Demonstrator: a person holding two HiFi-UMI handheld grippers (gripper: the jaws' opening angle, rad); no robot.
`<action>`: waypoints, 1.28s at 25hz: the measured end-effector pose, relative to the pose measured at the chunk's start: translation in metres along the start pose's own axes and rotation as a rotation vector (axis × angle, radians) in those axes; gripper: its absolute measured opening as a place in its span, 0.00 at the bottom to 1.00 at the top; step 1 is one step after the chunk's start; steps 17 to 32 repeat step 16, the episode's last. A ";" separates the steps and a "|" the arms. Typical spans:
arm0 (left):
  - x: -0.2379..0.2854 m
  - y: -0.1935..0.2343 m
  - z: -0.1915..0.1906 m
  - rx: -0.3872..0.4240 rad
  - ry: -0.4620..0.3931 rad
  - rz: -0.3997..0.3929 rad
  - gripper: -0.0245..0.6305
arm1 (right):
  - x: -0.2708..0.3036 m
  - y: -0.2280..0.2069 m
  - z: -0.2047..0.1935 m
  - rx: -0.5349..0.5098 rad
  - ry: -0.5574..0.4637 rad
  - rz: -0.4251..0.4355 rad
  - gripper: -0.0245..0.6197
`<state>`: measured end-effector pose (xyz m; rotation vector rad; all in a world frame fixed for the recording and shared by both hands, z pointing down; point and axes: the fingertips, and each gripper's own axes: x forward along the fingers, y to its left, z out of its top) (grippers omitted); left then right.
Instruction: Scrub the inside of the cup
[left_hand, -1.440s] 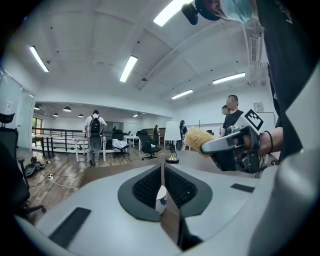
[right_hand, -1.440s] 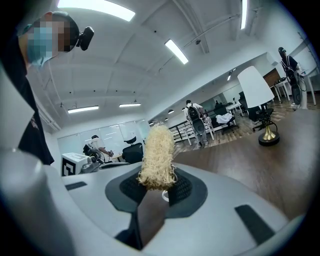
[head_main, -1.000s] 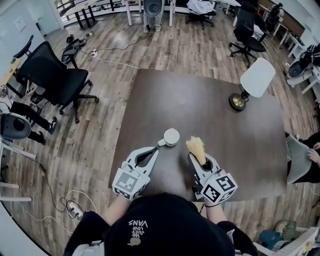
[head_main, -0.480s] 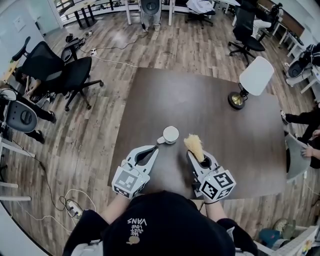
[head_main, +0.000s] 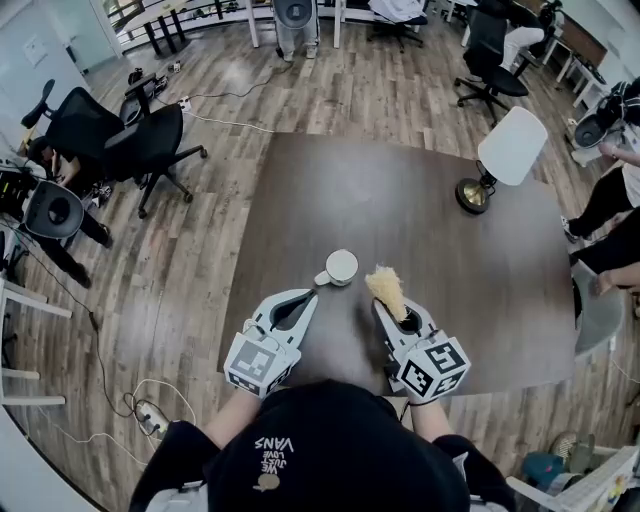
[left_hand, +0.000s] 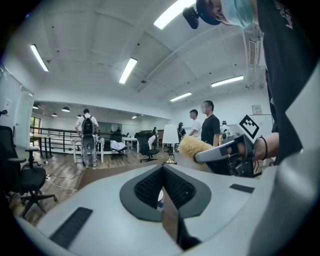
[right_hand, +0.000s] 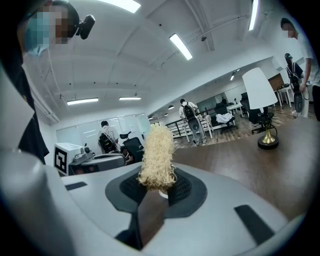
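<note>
White cup (head_main: 342, 267), upright, mouth open, handle pointing near-left. Straw-yellow brush (head_main: 386, 289) just right of it, apart, bristle head raised.

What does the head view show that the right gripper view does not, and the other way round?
Only the head view: the white cup, mouth up, at the tip of the left claw, and the whole table. Only the right gripper view: ceiling lights, and pads closed on the yellow scrubber. Both: that scrubber in the right claw, and the lamp.
</note>
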<state>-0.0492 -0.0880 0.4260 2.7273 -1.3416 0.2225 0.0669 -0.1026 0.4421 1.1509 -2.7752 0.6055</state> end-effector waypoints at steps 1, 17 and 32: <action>0.000 0.000 0.000 0.002 0.000 -0.001 0.05 | 0.000 0.000 0.000 -0.001 0.000 -0.003 0.16; -0.003 -0.004 -0.007 -0.006 0.005 -0.005 0.05 | -0.001 0.001 -0.009 -0.007 0.012 -0.015 0.16; -0.003 -0.004 -0.007 -0.006 0.005 -0.005 0.05 | -0.001 0.001 -0.009 -0.007 0.012 -0.015 0.16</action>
